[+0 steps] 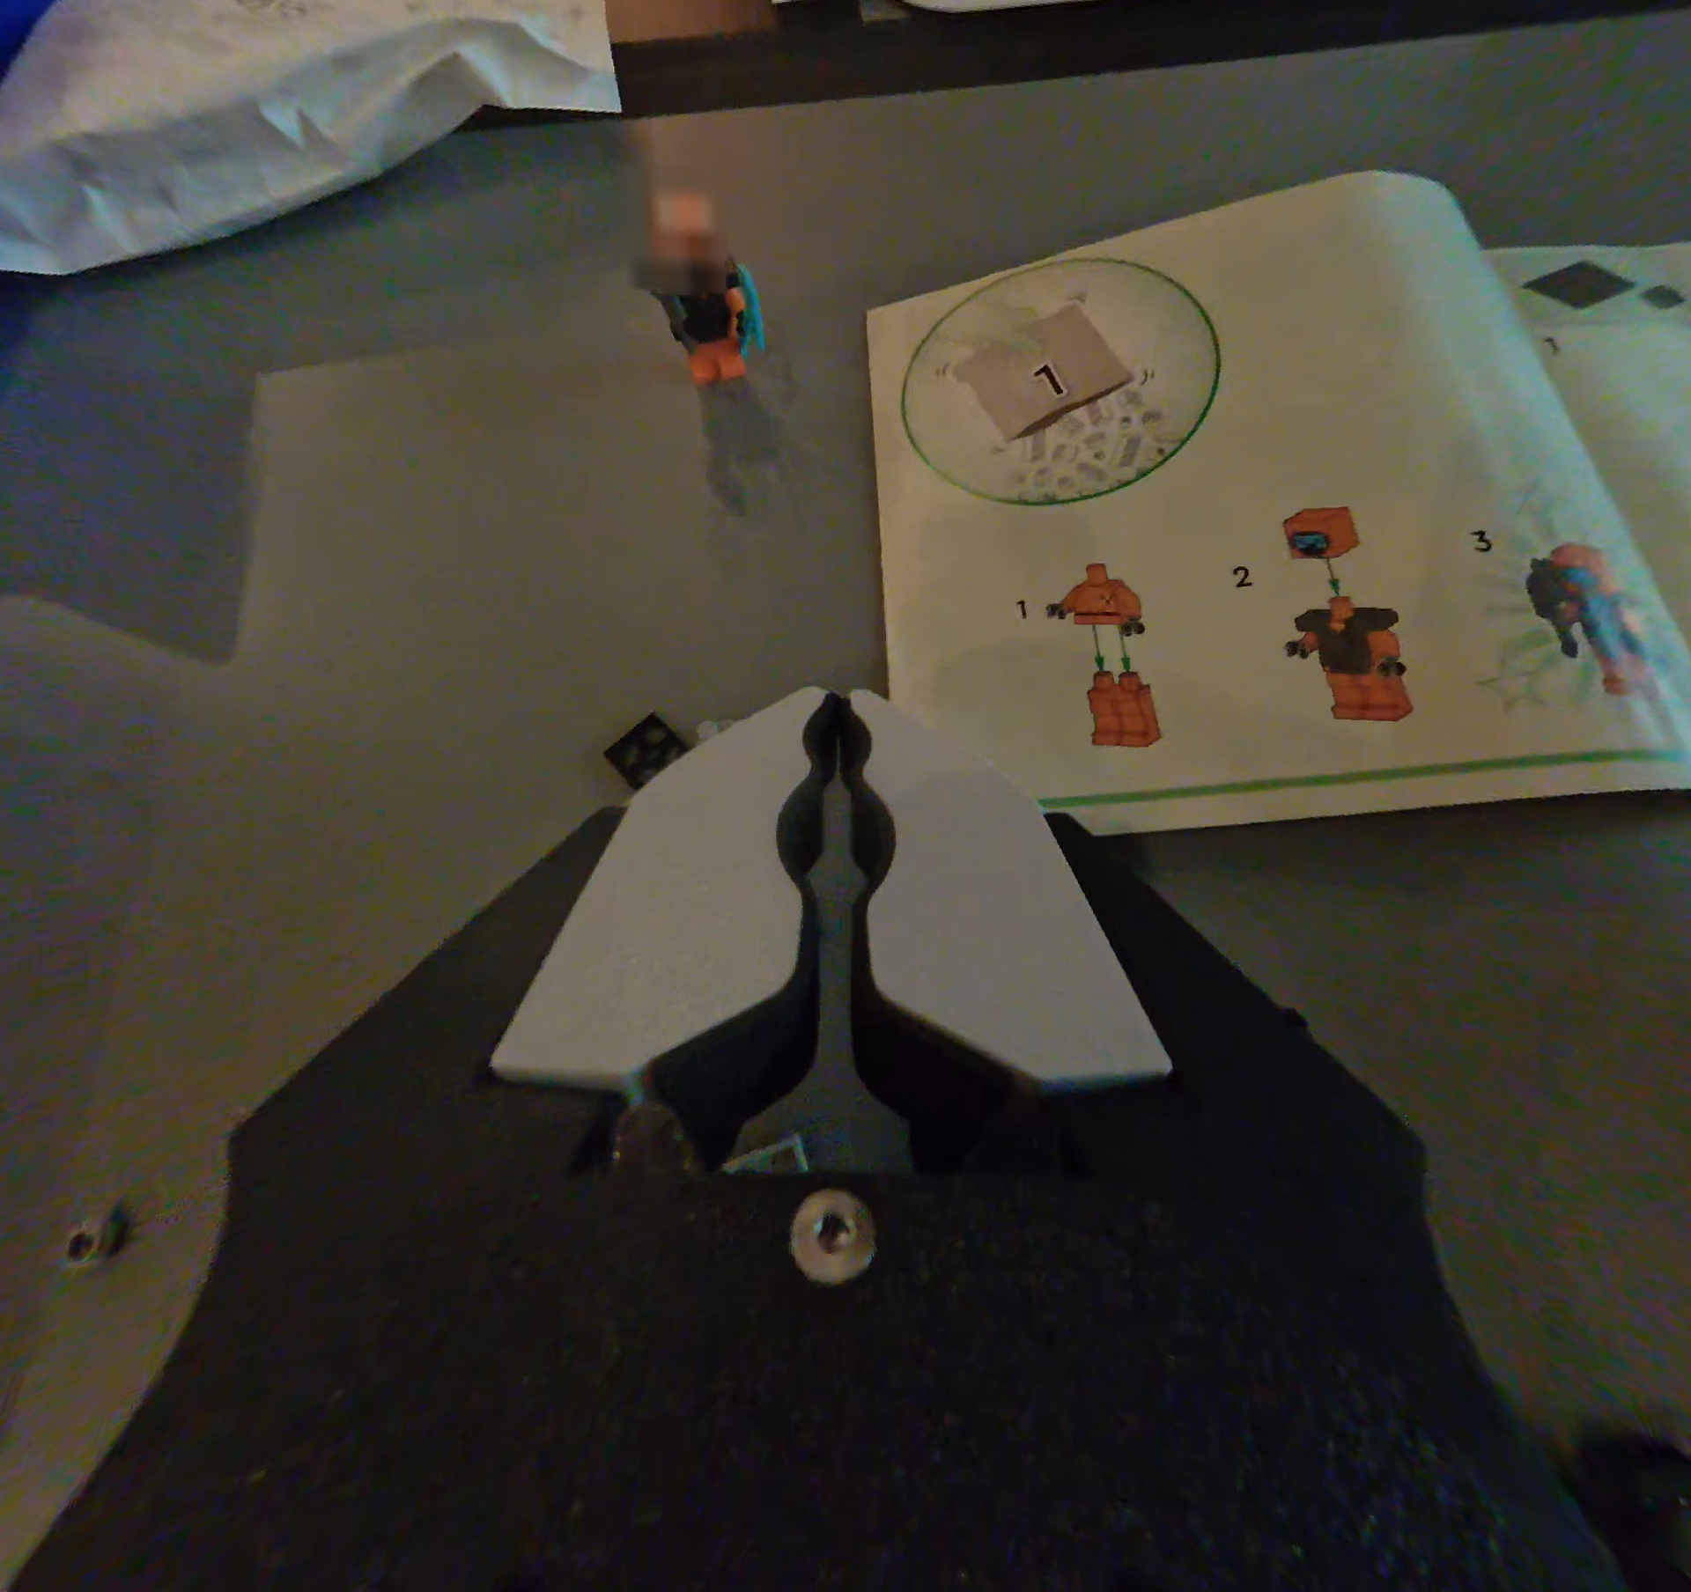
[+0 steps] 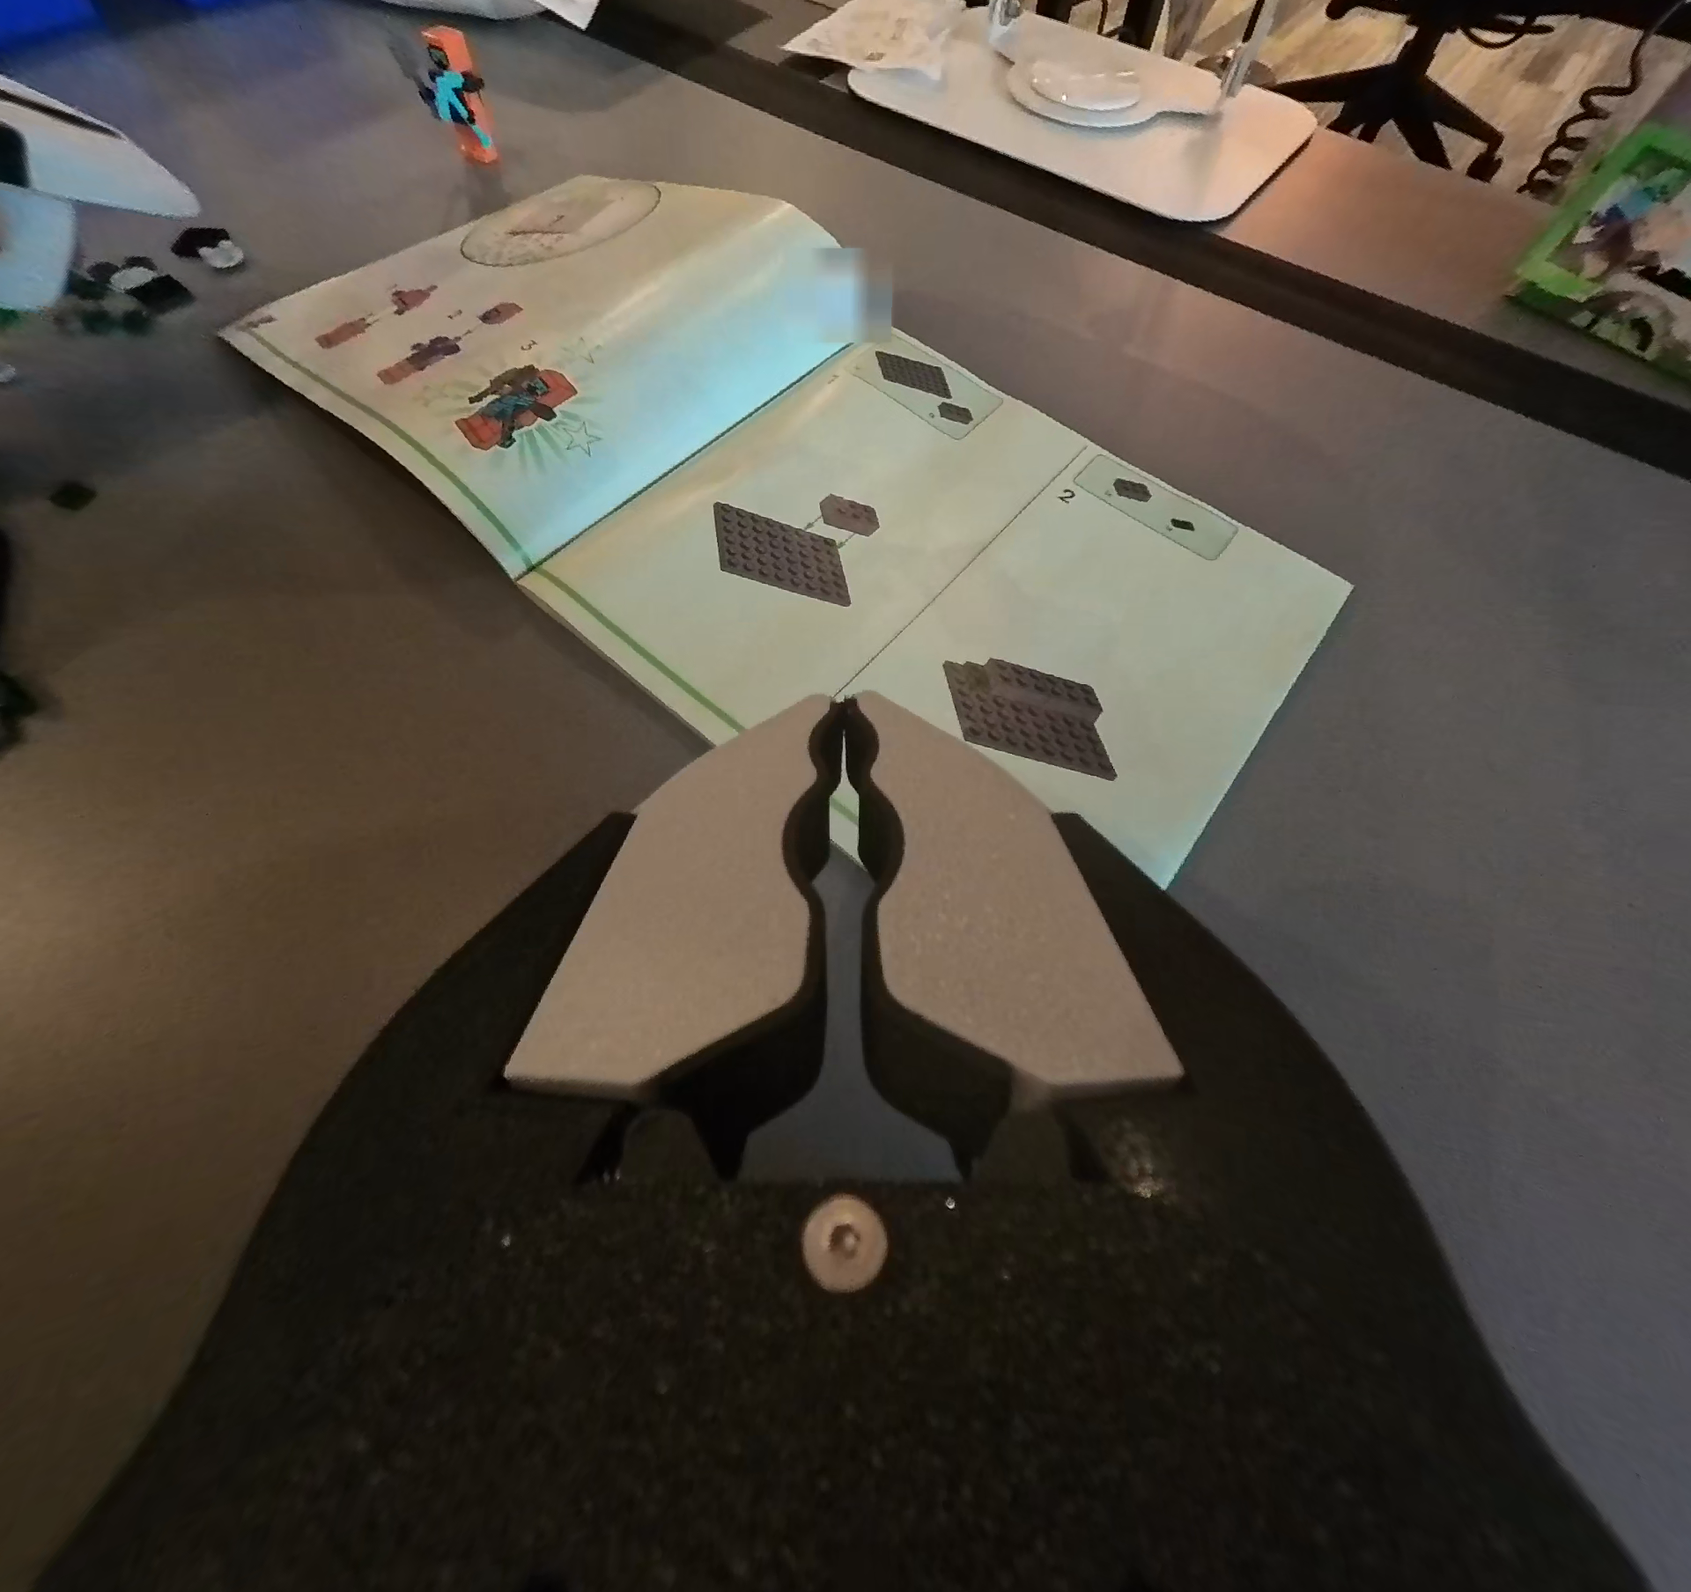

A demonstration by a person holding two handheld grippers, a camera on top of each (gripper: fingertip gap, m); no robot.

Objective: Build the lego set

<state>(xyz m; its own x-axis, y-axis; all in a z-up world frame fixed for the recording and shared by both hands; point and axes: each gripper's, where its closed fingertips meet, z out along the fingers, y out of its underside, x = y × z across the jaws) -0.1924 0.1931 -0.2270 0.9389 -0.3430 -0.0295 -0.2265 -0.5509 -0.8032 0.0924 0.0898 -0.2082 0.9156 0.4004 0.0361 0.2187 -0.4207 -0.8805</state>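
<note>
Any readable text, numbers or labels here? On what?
Instruction booklet: printed step numbers and a bag number are legible; I don't quote writing.
White paper bag: faint print, too blurred to read.
Green box: print too small to read.

— What did your left gripper (image 1: 837, 706) look like?

— My two fingers (image 1: 695, 889) were pale grey wedges with black, wavy inner edges, set in a black, grainy body. One silver screw (image 1: 831, 1232) sat at the middle of that body.

— And your right gripper (image 2: 844, 708)?

— The same build: grey fingers (image 2: 705, 908) on a black speckled body, with a round silver screw (image 2: 844, 1246) at its centre.
</note>
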